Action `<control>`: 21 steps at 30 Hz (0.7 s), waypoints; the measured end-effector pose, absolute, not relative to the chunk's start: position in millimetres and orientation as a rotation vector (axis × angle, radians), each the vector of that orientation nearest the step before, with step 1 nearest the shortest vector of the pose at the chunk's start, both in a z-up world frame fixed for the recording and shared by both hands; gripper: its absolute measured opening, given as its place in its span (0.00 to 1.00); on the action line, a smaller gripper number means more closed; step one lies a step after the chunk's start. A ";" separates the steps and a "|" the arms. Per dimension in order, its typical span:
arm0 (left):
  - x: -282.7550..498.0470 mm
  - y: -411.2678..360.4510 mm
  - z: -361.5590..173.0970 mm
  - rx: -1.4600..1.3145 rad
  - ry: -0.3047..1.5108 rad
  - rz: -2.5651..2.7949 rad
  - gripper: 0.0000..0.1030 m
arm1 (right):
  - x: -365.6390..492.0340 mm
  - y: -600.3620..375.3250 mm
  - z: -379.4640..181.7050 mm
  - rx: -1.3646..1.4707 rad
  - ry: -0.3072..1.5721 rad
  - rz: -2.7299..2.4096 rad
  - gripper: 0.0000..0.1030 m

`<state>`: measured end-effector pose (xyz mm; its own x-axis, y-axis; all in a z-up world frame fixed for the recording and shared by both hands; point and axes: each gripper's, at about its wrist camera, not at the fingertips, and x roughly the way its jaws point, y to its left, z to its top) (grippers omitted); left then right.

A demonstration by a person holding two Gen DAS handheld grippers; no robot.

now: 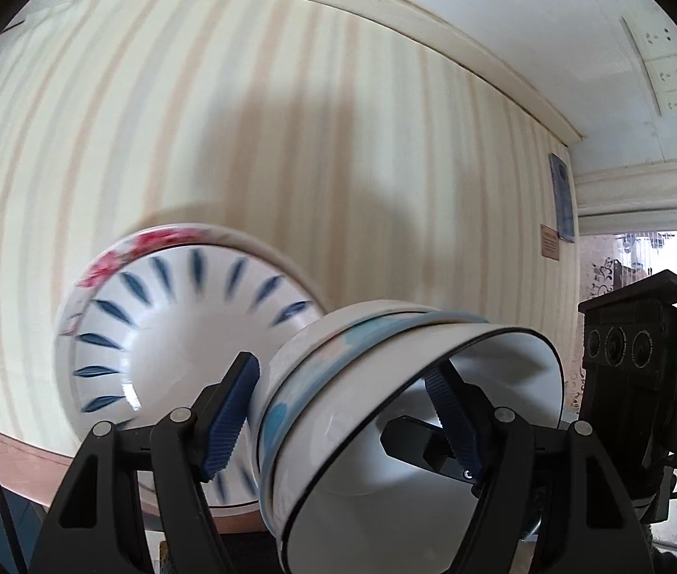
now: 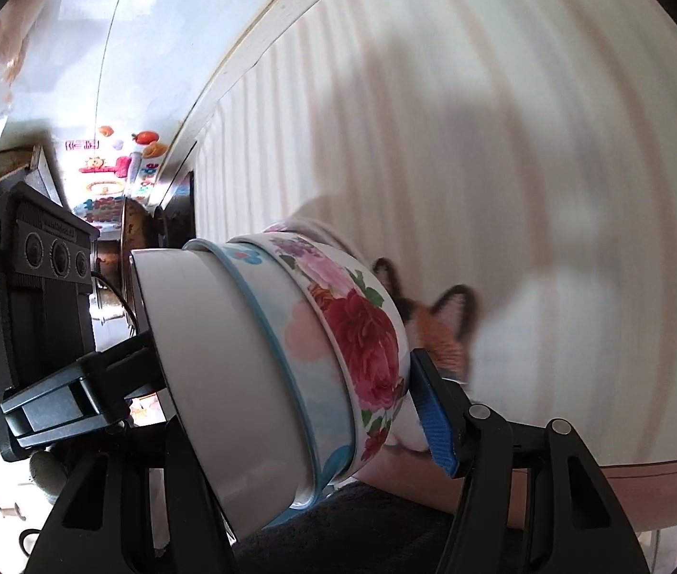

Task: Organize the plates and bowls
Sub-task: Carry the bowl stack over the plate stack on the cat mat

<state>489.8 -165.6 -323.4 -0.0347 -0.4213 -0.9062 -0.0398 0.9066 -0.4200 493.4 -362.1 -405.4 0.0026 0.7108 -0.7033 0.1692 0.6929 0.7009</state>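
Note:
A nested stack of three bowls (image 1: pixel 386 406) is held on its side between both grippers. My left gripper (image 1: pixel 338 411) is shut on the stack, one blue pad under its base and one inside the white, black-rimmed inner bowl. In the right wrist view the stack (image 2: pixel 290 373) shows a white bowl, a blue-trimmed bowl and a floral bowl. My right gripper (image 2: pixel 290 411) is shut on it, with a blue pad (image 2: pixel 434 425) against the floral bowl. A plate with blue leaf marks (image 1: pixel 185 330) lies on a red-flowered plate behind. A fox-pattern plate (image 2: pixel 453 335) shows behind the stack.
The striped cream tabletop (image 1: pixel 290 119) fills both views, with a brown edge (image 2: pixel 625 488) near me. Wall sockets (image 1: pixel 663 67) are at the upper right. The other gripper's camera block (image 1: pixel 639 349) is at the right, and it also shows in the right wrist view (image 2: pixel 37 287).

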 end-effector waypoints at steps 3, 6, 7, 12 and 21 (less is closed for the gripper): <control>484.1 -147.1 -327.9 -0.378 1.592 -0.305 0.68 | 493.6 -342.9 -409.3 0.749 1.552 0.506 0.60; 478.9 -131.5 -334.3 -0.388 1.597 -0.290 0.68 | 496.8 -322.4 -415.3 0.740 1.564 0.515 0.60; 477.7 -127.6 -336.8 -0.391 1.599 -0.285 0.68 | 497.8 -315.6 -417.6 0.735 1.569 0.518 0.60; 474.1 -107.9 -347.0 -0.393 1.604 -0.271 0.68 | 500.0 -290.4 -426.9 0.720 1.586 0.525 0.60; 477.8 -94.9 -356.4 -0.398 1.604 -0.268 0.68 | 502.3 -266.7 -438.3 0.702 1.599 0.516 0.60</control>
<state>477.8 -94.9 -356.4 -0.0408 -0.4106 -0.9109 -0.0924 0.9093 -0.4057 502.3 -266.7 -438.3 -0.0623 0.6970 -0.7144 0.1480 0.7143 0.6840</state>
